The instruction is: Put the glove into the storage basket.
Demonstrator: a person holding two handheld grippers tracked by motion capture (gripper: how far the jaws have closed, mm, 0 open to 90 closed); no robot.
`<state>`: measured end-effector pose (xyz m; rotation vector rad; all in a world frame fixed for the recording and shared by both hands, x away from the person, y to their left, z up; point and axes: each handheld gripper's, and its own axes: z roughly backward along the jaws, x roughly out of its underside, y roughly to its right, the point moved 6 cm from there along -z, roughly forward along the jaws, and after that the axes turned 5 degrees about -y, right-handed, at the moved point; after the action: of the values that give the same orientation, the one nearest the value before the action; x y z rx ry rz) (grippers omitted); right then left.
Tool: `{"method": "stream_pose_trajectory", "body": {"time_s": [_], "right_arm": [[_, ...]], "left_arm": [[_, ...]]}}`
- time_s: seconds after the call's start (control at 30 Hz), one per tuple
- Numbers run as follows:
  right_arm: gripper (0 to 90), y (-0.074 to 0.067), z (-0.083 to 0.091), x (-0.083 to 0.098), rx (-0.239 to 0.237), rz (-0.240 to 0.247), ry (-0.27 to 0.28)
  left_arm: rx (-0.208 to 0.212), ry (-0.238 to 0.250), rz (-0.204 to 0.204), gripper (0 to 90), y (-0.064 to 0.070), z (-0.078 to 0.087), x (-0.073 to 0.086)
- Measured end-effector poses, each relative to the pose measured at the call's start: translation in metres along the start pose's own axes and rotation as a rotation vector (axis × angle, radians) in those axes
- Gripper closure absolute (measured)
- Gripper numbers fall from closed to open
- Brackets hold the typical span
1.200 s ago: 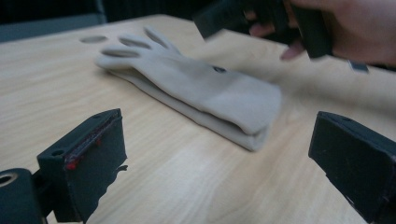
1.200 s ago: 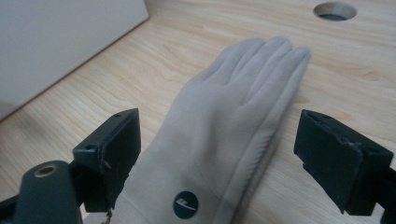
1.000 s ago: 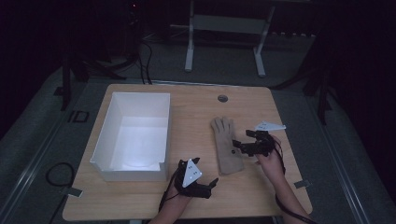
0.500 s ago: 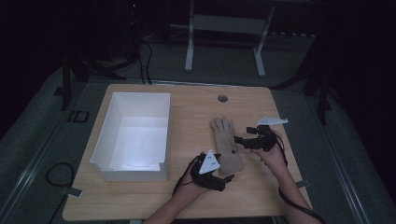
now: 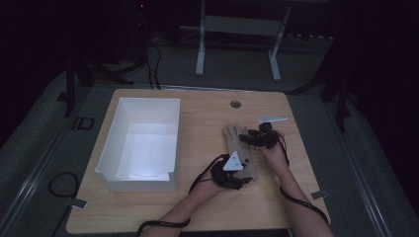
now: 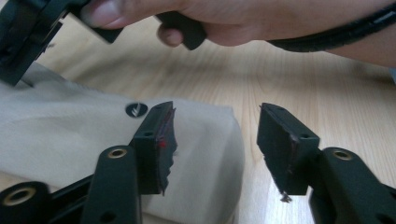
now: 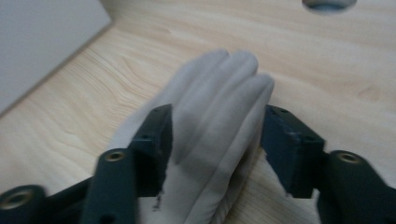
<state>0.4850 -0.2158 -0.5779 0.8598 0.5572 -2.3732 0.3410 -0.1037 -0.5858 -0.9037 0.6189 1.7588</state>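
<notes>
Beige glove fingers between the parted tongs on wooden table.

White box blocks table's left half; right of glove bare.

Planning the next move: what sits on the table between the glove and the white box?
Nothing visible. Bare tabletop lies between the glove and the white box; the round grommet sits farther back, off that line.
</notes>
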Motion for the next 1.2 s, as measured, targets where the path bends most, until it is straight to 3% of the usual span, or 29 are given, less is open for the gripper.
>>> {"method": "stream_pose_trajectory", "body": {"time_s": [0.07,0.27,0.3,0.4,0.53,0.6,0.77,0.97,1.1,1.2], "right_arm": [[37.8,0.001,-0.008,0.005,-0.002,-0.018,-0.020],[36.0,0.003,-0.021,0.010,-0.047,-0.048,-0.059],[37.9,0.002,-0.022,0.011,-0.056,-0.043,-0.060],[57.5,-0.003,-0.022,0.011,-0.100,-0.025,-0.067],[65.9,-0.015,-0.019,0.009,-0.001,0.091,-0.070],[66.6,-0.018,-0.020,0.009,0.026,0.108,-0.064],[66.7,-0.019,-0.020,0.011,0.029,0.091,-0.043],[66.6,-0.018,-0.020,0.011,0.023,0.078,-0.041],[66.5,-0.018,-0.020,0.011,0.018,0.079,-0.042],[66.5,-0.018,-0.020,0.011,0.020,0.079,-0.042]], "left_arm": [[0.019,-0.014,0.012,46.4,0.000,-0.001,0.004],[0.023,-0.042,0.023,41.6,0.000,0.001,0.013],[0.019,-0.047,0.018,41.6,0.001,0.001,0.014],[0.014,-0.070,-0.005,40.1,0.003,0.000,0.017],[-0.023,-0.098,-0.050,39.5,0.006,-0.002,0.018],[-0.039,-0.110,-0.071,39.5,0.007,-0.003,0.018],[-0.056,-0.143,-0.119,40.1,0.006,-0.005,0.020],[-0.061,-0.156,-0.106,43.7,0.000,-0.005,0.027],[-0.081,-0.163,-0.135,45.2,0.000,-0.007,0.026],[-0.087,-0.163,-0.131,49.8,-0.001,-0.009,0.024]]}}
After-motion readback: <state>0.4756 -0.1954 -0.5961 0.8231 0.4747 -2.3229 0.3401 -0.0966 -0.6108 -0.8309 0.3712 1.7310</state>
